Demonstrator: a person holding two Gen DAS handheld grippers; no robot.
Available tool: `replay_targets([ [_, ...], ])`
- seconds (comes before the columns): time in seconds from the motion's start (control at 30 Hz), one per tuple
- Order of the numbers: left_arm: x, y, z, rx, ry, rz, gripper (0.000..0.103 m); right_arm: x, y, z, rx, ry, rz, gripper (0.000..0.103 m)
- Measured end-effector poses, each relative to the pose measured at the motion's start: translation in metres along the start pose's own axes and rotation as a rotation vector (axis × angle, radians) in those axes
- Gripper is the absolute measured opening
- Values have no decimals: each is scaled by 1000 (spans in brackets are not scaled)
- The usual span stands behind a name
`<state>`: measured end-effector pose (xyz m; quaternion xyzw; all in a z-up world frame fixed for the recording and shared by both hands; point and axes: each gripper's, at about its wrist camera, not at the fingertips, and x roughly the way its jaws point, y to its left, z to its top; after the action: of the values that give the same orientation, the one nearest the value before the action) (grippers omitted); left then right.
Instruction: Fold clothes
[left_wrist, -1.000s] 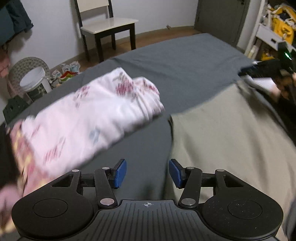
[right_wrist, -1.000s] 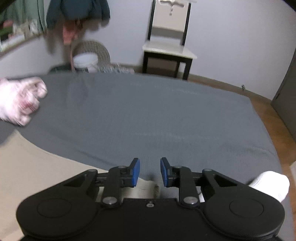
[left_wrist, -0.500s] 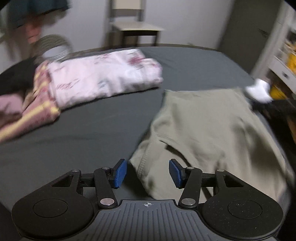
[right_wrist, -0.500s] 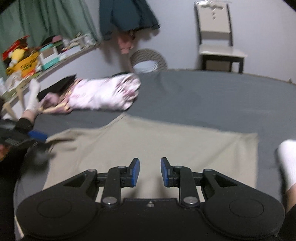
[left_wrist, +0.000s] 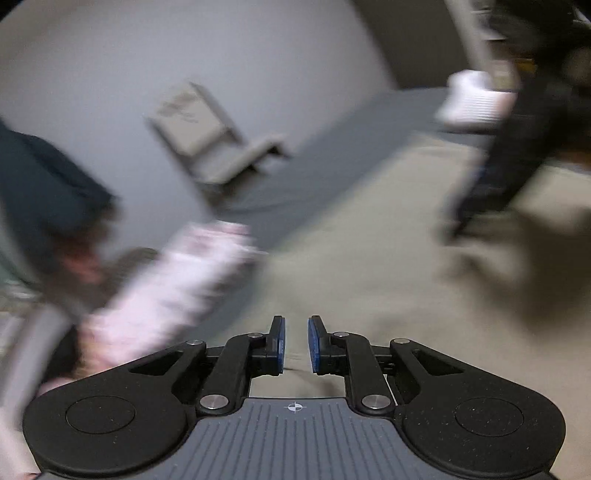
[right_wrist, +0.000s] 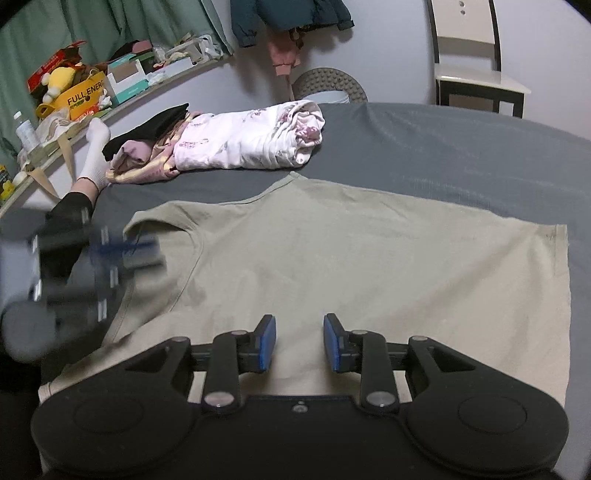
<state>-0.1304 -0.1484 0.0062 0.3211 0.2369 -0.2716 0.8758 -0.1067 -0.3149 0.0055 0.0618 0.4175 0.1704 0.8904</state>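
Right gripper (right_wrist: 299, 343) hangs low over the near part of the beige T-shirt (right_wrist: 351, 266), blue fingers spread fairly wide with only cloth showing between them, nothing pinched. The shirt lies spread flat on the grey bed sheet (right_wrist: 461, 147), neck and sleeve end off to the left, straight hem running down the right side, no fold in it yet as far as this view shows.

Over at the sleeve end, the left gripper (right_wrist: 125, 251) is a smear of motion blur, sitting above the shoulder area. Its own camera is badly blurred too, but the left gripper's fingers (left_wrist: 276, 345) stand close together, a narrow gap with beige cloth visible behind it; whether any fabric is nipped there, I cannot tell.

Further back, the finished work: a folded white floral garment (right_wrist: 251, 142) resting on the sheet, with a small heap of pink and black folded clothes (right_wrist: 147, 147) just beside it toward the left.

My read: several pieces done, this shirt barely begun, every fold of it remaining. Beyond the bed, a chair (right_wrist: 476, 77) against the wall.
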Motion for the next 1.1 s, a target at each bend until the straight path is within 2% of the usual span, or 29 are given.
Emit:
replay_targets([
  [0.07,-6,-1,1,-48,-9,8,16,0,-2,-1,11,2,2,30],
  [0.17,-11,35,1,-235,-2,127,19,0,-3,-1,14,-1,3,32],
  [0.2,-10,52,-1,-320,11,148,30,0,-3,-2,16,1,4,33],
  [0.23,-10,70,-4,-414,25,158,49,1,-3,-1,18,3,8,33],
  [0.3,-6,103,-17,-599,56,158,75,1,-3,-1,24,5,16,33],
  [0.33,-4,118,-24,-682,70,152,78,1,-3,0,24,3,21,33],
  [0.47,18,160,-55,-994,115,68,78,-1,-2,-1,20,0,27,35],
  [0.57,34,175,-82,-1277,122,10,78,0,-4,-1,29,5,31,38],
  [0.6,36,173,-89,-1340,125,1,78,0,-5,-1,31,6,32,38],
  [0.7,39,157,-100,-1444,143,-23,77,1,-6,-2,36,9,36,39],
  [0.77,49,150,-108,-1515,145,-36,57,3,-6,-2,38,11,37,40],
  [0.8,51,149,-111,-1535,143,-34,47,3,-6,-2,38,13,38,40],
  [0.87,55,145,-111,-1530,122,-32,39,4,-7,-3,38,16,39,40],
  [0.9,56,144,-109,-1504,89,-44,32,4,-7,-3,38,18,40,41],
  [0.93,56,141,-104,-1454,50,-46,30,5,-7,-3,38,19,40,41],
  [1.03,49,119,-72,-1137,-28,-50,30,4,-8,-3,41,15,42,42],
  [1.1,45,94,-48,-905,-38,-112,30,4,-9,-3,45,14,44,43],
])
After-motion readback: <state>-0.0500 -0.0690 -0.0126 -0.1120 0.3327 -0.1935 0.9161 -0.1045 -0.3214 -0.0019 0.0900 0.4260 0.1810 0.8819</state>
